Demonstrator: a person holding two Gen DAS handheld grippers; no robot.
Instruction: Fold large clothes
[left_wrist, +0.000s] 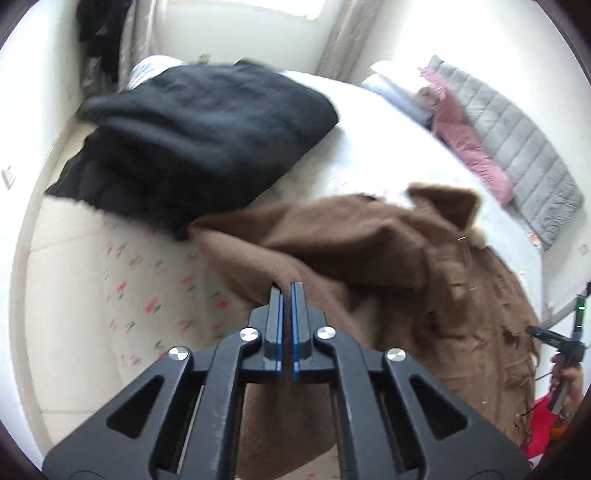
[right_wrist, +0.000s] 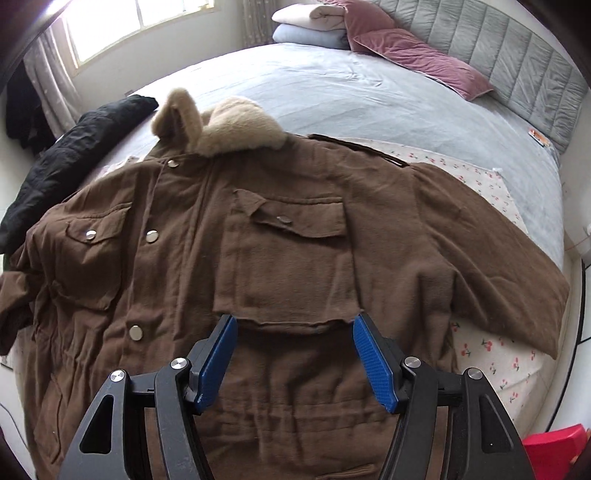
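Item: brown coat (right_wrist: 280, 258), fur collar (right_wrist: 229, 125), lying front-up on the bed (right_wrist: 369, 85), partly over a cherry-print sheet (right_wrist: 491, 350). Snaps and chest pockets face up; one sleeve (right_wrist: 491, 251) stretched out flat toward the bed's edge.

Left gripper (left_wrist: 287, 291): jaws together, clamped on a fold of the brown coat; cloth lifted and draped off the tips.

Right gripper (right_wrist: 291, 332): jaws wide apart, nothing between them, hovering over the coat's lower front, approx. below the chest pocket flap.

Step in hand (judgement): early fold. Left side of coat being raised to bring it in over the body. Right side not yet folded.

Next move calls for: carry lifted part across w/o dragging the rest; lay it flat on the front. Right gripper likely needed to pin the body or take the far sleeve. Thick fabric, so a deep bite is req'd.

Other items: black garment (left_wrist: 207, 122) already folded, on bed beside the coat. Pink pillow (right_wrist: 417, 55) and folded bedding near grey headboard (right_wrist: 517, 62).

Hidden / unclear: left view motion-blurred; exact part gripped (sleeve vs. hem) cannot be told. Coat hem cut off at bottom of right view. Near sleeve bunched, shape unclear. Red object (right_wrist: 550, 454) at lower edge, unidentified.
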